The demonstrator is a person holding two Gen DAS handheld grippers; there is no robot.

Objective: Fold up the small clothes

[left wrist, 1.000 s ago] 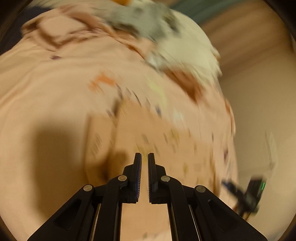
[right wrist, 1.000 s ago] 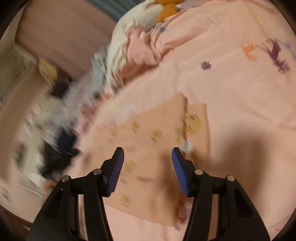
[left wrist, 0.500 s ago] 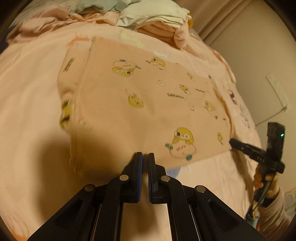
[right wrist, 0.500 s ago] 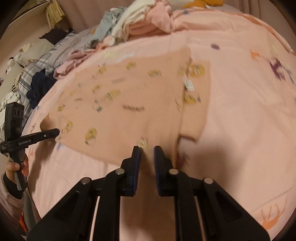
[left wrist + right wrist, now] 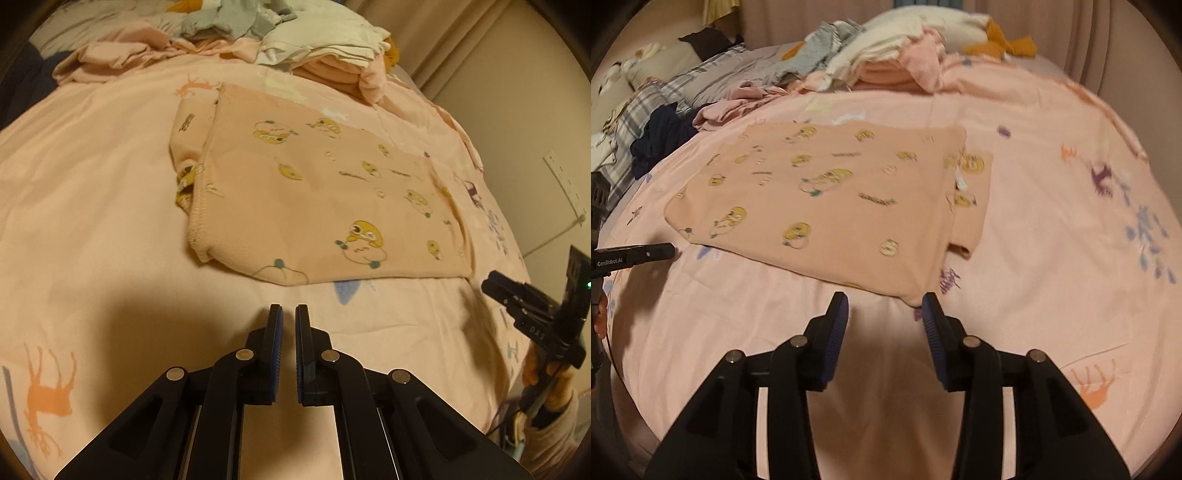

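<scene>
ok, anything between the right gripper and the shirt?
Nothing: right wrist view shows only bare pink sheet between the right gripper, jaws apart, and the folded shirt's near edge.

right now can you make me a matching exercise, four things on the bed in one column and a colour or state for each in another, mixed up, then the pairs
Things:
1. printed garment
2. left gripper
3. right gripper
4. clothes pile

States:
a. fingers apart, nothing between them
b. heaped at the far side of the bed
c. fingers shut, empty
d. lying flat, peach with yellow cartoon figures

Pairs: 1-d, 2-c, 3-a, 4-b
</scene>
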